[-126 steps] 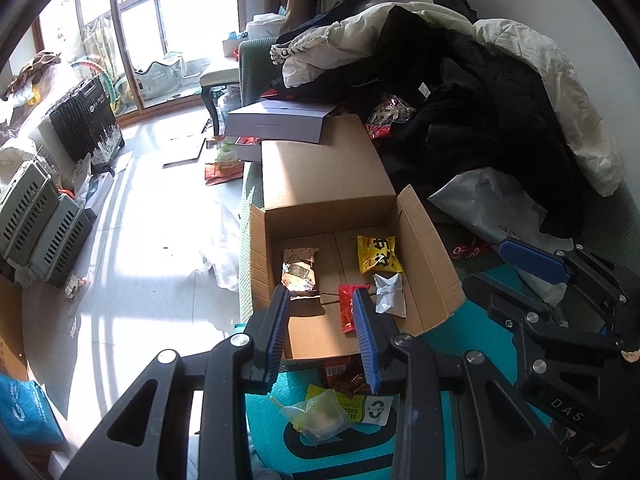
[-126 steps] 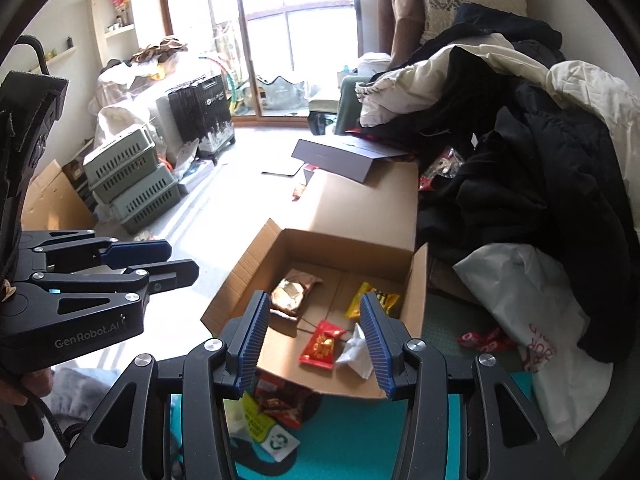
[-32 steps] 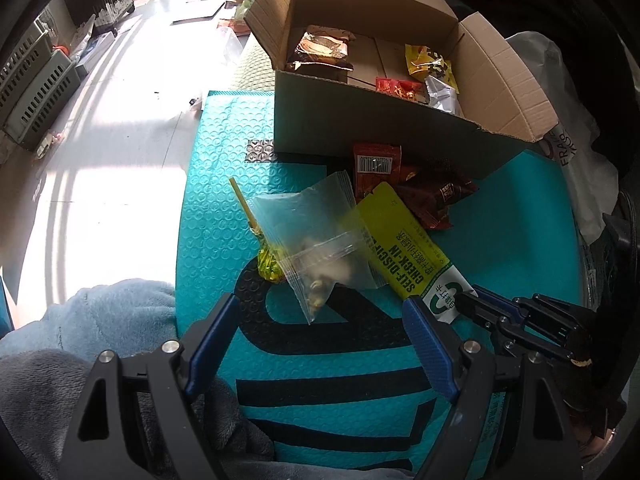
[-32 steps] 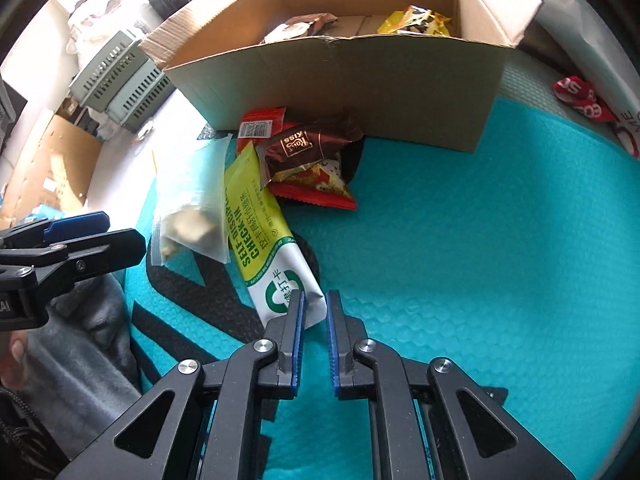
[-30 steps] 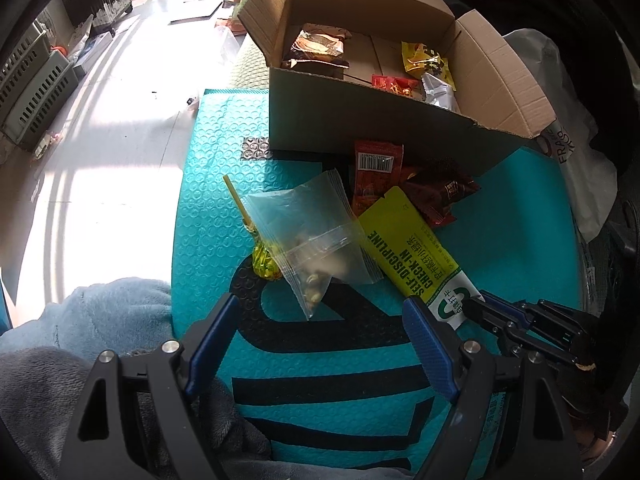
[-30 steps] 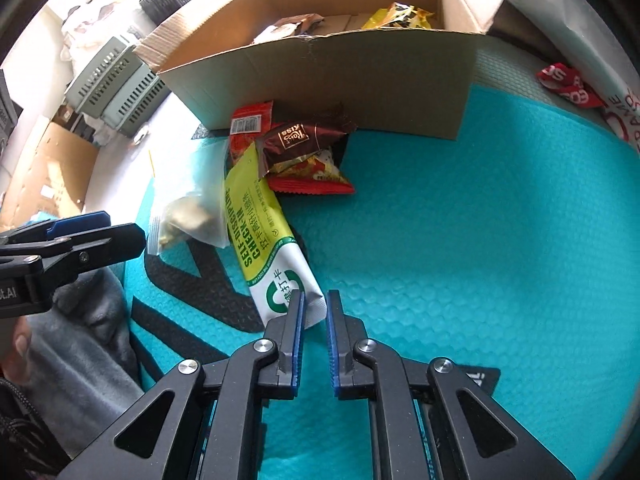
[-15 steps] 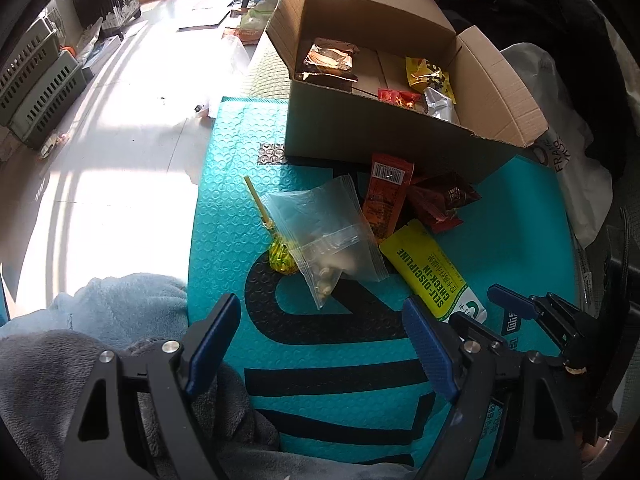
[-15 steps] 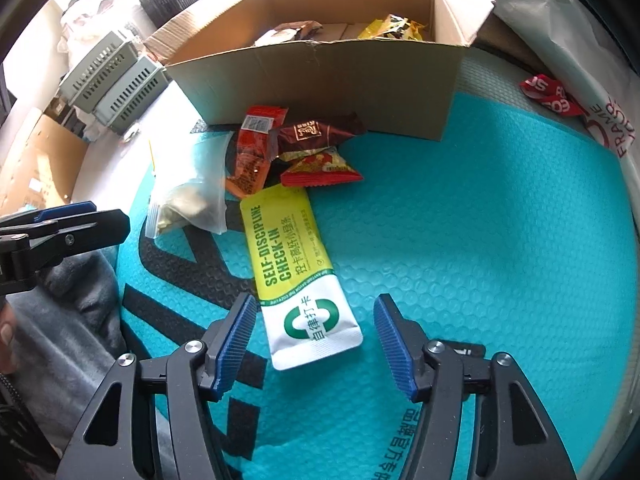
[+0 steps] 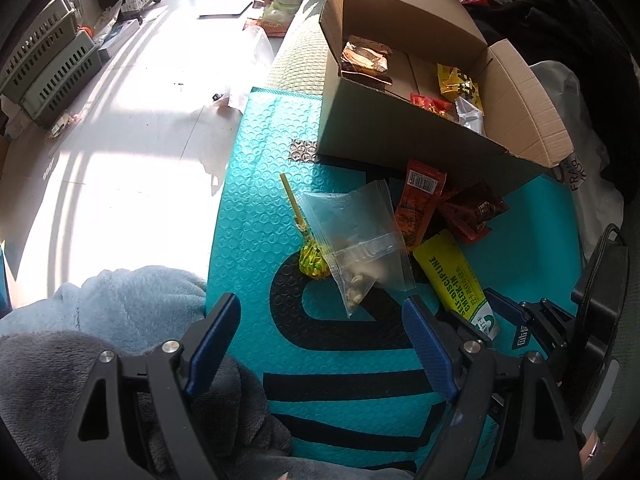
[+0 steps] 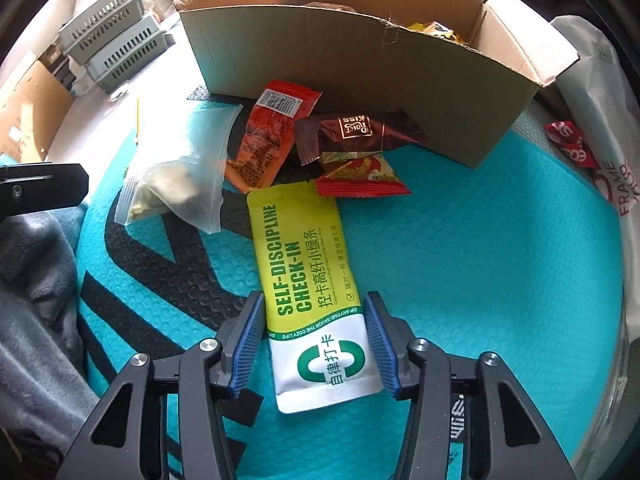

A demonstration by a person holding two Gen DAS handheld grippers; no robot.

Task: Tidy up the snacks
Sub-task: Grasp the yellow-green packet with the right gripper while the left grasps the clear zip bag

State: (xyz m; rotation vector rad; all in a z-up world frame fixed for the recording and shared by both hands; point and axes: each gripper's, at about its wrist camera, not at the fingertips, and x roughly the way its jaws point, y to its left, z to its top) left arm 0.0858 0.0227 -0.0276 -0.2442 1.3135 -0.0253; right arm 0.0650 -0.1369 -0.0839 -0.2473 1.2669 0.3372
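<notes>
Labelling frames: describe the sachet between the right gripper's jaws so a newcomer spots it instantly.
Start at the cardboard box on the teal mat; snacks lie in front of it. Nearest the right gripper, flat between its jaws, lies the sachet: the only long yellow-and-white one, printed SELF-DISCIPLINE CHECK-IN.

Glossy plastic film is seen on the yellow-green sachet (image 10: 310, 280); beneath it, the teal mat (image 10: 480, 280) is embossed w/ bumps, matt. Behind the sachet, matt corrugated cardboard box (image 10: 360, 64); left of it, clear plastic zip bag (image 10: 180, 176).

yellow sachet (image 10: 306, 280) reads "self-discipline check-in"; brown wrapper (image 10: 356, 132) "kiss".
</notes>
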